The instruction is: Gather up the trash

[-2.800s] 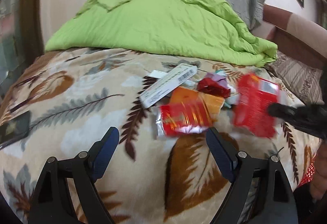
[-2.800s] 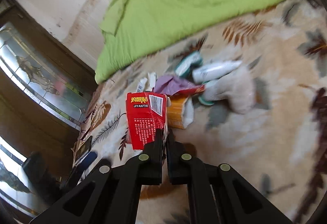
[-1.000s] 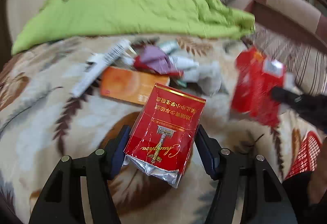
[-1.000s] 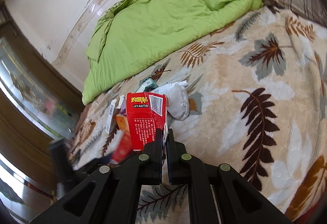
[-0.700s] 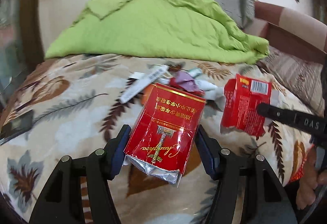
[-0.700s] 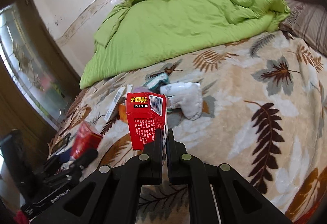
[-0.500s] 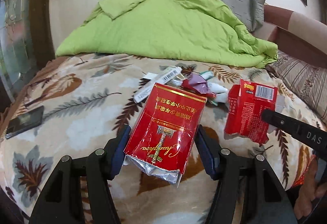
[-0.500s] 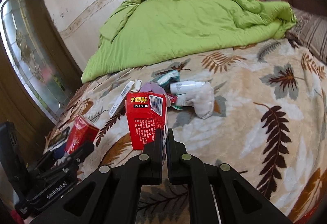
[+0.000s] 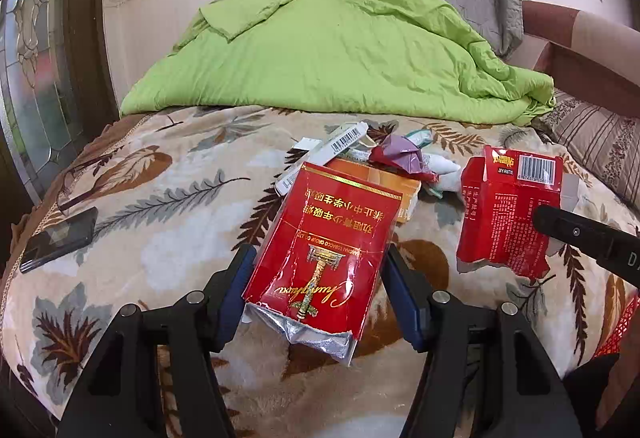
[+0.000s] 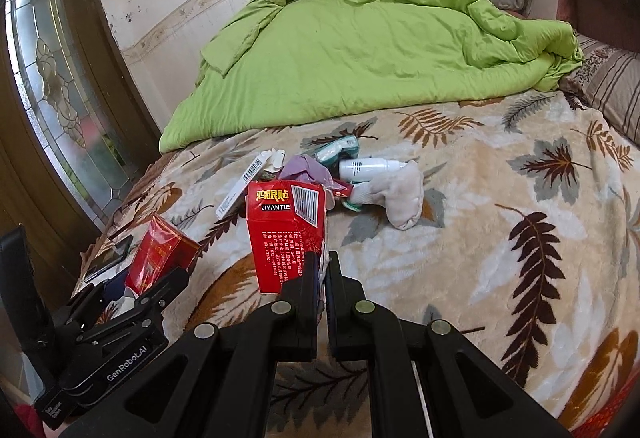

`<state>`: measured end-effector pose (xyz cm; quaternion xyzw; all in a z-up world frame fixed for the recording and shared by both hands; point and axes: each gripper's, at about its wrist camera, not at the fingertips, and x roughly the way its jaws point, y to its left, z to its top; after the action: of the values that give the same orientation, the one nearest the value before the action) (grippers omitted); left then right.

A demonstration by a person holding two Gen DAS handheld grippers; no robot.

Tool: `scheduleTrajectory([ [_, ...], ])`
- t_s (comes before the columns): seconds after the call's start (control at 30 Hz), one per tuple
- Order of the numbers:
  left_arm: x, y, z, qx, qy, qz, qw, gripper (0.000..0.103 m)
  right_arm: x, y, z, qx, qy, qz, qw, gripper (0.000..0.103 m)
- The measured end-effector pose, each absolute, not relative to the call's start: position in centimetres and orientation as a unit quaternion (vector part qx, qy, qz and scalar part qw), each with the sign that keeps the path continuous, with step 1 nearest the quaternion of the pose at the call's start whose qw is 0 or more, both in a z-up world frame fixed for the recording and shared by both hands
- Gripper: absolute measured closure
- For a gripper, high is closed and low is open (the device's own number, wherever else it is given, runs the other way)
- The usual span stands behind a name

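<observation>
Both grippers have lifted off the bed. Left gripper (image 9: 316,278) hugs the red pack (image 9: 324,250). Right gripper (image 10: 322,270) pinches the red box (image 10: 286,234). More trash (image 10: 360,182) waits at 12 o'clock.

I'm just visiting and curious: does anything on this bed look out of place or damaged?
Yes. Litter lies heaped mid-blanket: a white bottle, wrappers and a sock. The held red cigarette pack is torn open, foil showing.

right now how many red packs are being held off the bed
2. A red cigarette pack sits in the left tongs; a torn red box is pinched in the right tongs. None hidden, seemingly.
</observation>
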<state>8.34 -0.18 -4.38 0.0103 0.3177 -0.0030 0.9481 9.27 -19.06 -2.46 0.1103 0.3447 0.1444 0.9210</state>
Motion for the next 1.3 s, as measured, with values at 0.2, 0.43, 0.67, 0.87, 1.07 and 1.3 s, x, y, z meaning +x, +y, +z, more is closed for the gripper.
scheduleTrajectory([
  [0.2,8.9,-0.7,-4.8,0.016,0.32,-0.005,0.947,0.041,9.5,-19.1,-2.8,0.107,0.348,0.143,0.92,0.099],
  [0.43,9.3,-0.8,-5.0,0.017,0.323,-0.003,0.946,0.041,10.0,-19.3,-3.3,0.112,0.355,0.143,0.917,0.099],
  [0.67,9.4,-0.7,-5.1,0.018,0.323,-0.002,0.946,0.041,10.2,-19.3,-3.5,0.113,0.357,0.141,0.916,0.099],
  [0.87,9.4,-0.8,-5.2,0.018,0.326,-0.002,0.945,0.041,10.3,-19.3,-3.6,0.113,0.359,0.141,0.916,0.099],
  [1.07,9.8,-0.5,-5.2,0.015,0.327,-0.007,0.945,0.041,10.5,-19.4,-3.8,0.115,0.362,0.141,0.914,0.099],
  [1.3,9.8,-0.5,-5.1,0.015,0.327,-0.008,0.945,0.041,10.4,-19.3,-3.8,0.115,0.364,0.141,0.914,0.099],
])
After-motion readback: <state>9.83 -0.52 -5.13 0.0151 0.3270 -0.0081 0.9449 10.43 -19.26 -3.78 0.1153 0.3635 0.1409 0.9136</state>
